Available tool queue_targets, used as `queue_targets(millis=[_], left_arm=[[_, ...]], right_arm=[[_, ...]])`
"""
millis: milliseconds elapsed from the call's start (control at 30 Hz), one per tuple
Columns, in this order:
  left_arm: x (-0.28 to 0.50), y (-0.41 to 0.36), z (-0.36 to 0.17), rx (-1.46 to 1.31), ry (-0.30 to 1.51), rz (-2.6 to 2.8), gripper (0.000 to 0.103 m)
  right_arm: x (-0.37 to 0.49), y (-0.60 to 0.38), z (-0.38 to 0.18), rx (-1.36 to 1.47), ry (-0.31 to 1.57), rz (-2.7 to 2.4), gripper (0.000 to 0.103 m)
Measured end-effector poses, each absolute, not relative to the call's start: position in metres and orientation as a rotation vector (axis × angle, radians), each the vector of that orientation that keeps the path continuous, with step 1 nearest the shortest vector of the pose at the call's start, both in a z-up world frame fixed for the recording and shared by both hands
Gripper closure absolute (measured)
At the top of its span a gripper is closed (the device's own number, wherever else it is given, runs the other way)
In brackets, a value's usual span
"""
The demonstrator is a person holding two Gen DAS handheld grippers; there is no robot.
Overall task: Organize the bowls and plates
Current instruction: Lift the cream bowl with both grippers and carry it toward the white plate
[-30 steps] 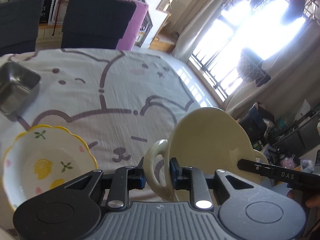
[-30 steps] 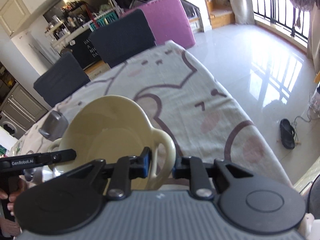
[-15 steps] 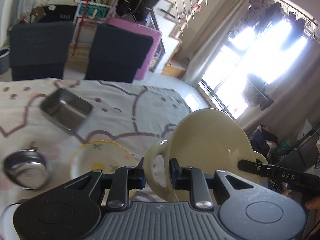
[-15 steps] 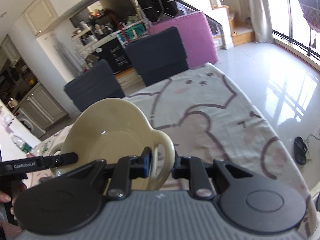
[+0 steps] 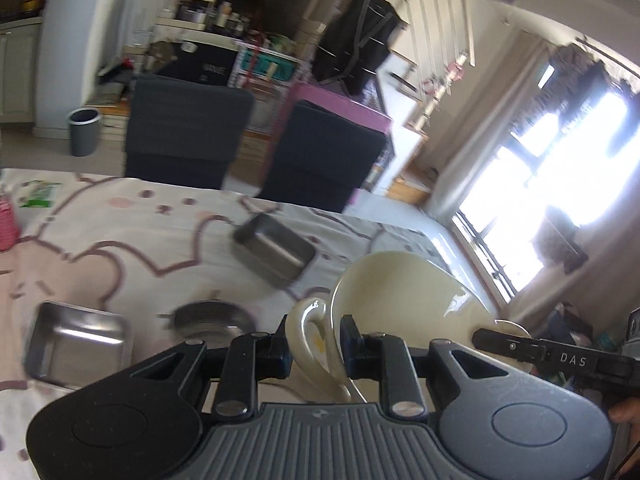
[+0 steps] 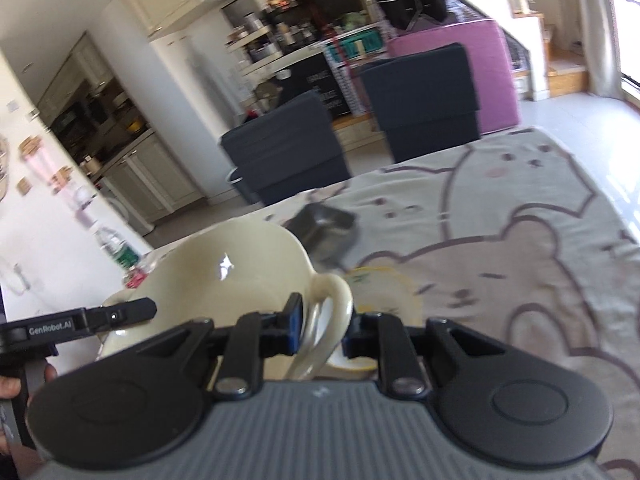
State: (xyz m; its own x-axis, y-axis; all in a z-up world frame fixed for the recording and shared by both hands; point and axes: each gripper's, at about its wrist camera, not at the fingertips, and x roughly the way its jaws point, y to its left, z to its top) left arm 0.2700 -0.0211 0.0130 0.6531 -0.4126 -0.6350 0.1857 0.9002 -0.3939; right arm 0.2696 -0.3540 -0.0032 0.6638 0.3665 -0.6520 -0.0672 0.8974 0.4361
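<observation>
A cream two-handled bowl (image 5: pixel 404 300) is held in the air above the table, tilted. My left gripper (image 5: pixel 314 346) is shut on its left loop handle (image 5: pixel 308 332). My right gripper (image 6: pixel 322 330) is shut on the other loop handle (image 6: pixel 328 312); the bowl also shows in the right wrist view (image 6: pixel 228 268). Below it, a yellow-rimmed floral plate (image 6: pixel 384 292) lies on the tablecloth. A rectangular steel tray (image 5: pixel 276 252) lies beyond, also in the right wrist view (image 6: pixel 324 228). A round steel bowl (image 5: pixel 212 320) and a second steel tray (image 5: pixel 76 344) lie at the left.
The table carries a bear-print cloth (image 6: pixel 520 240). Two dark chairs (image 5: pixel 188 132) and a purple one (image 5: pixel 340 100) stand at its far edge. A green packet (image 5: pixel 38 194) and a pink object (image 5: pixel 6 224) lie at the far left. Bottles (image 6: pixel 120 252) stand at the table's left.
Both grippers have swung the bowl leftwards and tilted upwards, bringing the steel trays, the round steel bowl and the kitchen into view. The floral plate now sits under the bowl. Both grips are unchanged.
</observation>
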Motion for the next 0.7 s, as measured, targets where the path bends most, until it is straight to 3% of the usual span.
queue_targets(millis=[300, 700], left_arm=[[0.249, 0.04, -0.01, -0.332, 0.799, -0.244, 0.079], [0.244, 0.062, -0.088, -0.391, 0.939, -0.218, 0.079]], right_arm=[[0.277, -0.301, -0.028, 0.39, 0.855, 0.329, 0.081], [0.277, -0.268, -0.088, 0.398, 1.017, 0.319, 0.082]])
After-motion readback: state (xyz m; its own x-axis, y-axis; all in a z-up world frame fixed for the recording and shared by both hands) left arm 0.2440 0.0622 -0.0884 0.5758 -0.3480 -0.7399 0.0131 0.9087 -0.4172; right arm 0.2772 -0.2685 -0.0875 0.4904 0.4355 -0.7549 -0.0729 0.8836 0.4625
